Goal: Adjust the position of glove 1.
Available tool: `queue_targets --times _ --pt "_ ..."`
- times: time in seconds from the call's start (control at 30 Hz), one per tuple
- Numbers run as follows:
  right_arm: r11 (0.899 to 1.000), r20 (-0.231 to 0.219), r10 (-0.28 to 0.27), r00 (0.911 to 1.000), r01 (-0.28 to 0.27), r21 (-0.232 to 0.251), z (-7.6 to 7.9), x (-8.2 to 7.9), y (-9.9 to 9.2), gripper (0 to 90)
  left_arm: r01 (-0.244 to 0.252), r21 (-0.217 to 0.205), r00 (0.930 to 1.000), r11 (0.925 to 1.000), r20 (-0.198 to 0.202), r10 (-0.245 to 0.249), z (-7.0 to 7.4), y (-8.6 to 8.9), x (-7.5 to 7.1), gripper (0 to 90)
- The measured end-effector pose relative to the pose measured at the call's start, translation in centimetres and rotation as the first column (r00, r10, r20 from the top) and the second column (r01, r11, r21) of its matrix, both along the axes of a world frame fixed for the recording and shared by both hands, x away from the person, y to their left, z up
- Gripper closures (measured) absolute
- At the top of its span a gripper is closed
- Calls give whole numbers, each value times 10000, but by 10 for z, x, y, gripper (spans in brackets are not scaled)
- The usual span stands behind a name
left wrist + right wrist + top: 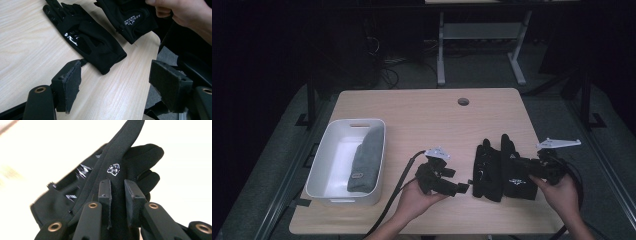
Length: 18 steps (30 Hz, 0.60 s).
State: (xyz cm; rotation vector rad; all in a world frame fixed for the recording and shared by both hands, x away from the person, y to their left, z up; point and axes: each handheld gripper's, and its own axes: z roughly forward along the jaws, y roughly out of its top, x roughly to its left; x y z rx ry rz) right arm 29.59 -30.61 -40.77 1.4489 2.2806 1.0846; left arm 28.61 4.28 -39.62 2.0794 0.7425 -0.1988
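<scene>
Black glove [120,170] with white logo, pinched upright.

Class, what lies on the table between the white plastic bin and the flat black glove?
In the high view, the open left gripper lies between the white plastic bin and the flat black glove.

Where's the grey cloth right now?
In the high view, the folded grey cloth lies inside the white bin on the table's left side, against the bin's right wall, left of the left hand-held gripper.
</scene>
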Motion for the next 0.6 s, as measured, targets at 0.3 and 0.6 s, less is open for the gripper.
queue_targets --times 0.3,0.6 --pt "9992 -120 140 9998 -135 387 2 19 31 762 -61 41 10000 10000 51 61 2 6 0 253" --pt "9982 -511 9 9987 22 602 -11 31 49 750 -80 105 10000 9999 40 80 -1 9 1 251"
